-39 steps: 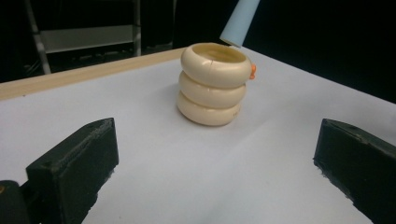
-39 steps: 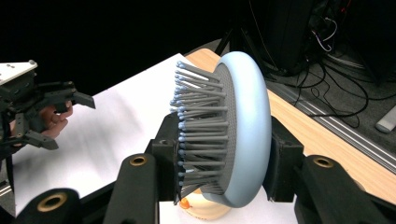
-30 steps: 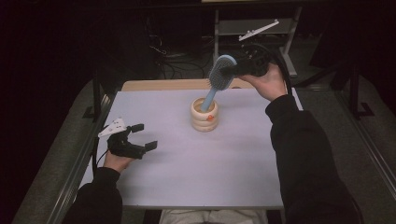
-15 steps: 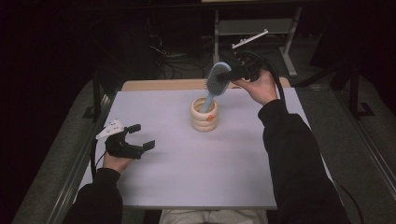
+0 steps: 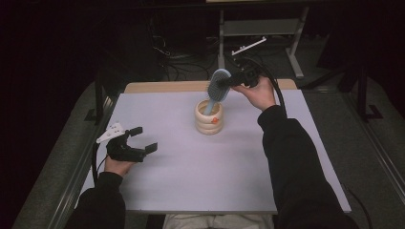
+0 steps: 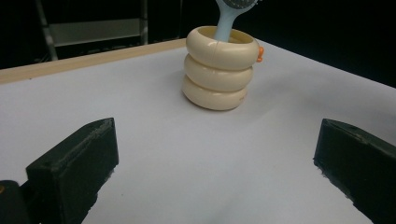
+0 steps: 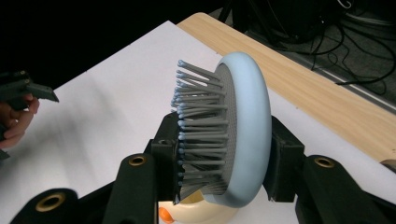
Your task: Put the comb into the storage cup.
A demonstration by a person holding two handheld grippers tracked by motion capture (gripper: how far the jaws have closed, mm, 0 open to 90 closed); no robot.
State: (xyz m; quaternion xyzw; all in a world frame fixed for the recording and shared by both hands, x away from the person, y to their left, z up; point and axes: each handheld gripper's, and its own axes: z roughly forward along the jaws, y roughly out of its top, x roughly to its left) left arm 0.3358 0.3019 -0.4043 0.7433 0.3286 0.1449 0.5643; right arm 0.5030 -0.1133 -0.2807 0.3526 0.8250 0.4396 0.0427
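Note:
A light blue hairbrush stands tilted with its handle inside a cream holder made of three stacked rings, at the back middle of the white table. My right gripper is shut on the brush head, one jaw on the grey bristles and one on the blue back. The holder peeks out below the brush. My left gripper rests open near the table's left edge, nothing between its jaws. In the left gripper view the holder and the brush handle stand ahead of it.
A small orange knob sticks out of the holder's side. A wooden strip runs along the table's far edge. Behind it stand a metal rack and loose cables in the dark.
My right hand has swung left and toward the holder with the brush, tipping the head more upright over it. The left gripper has stayed where it was.

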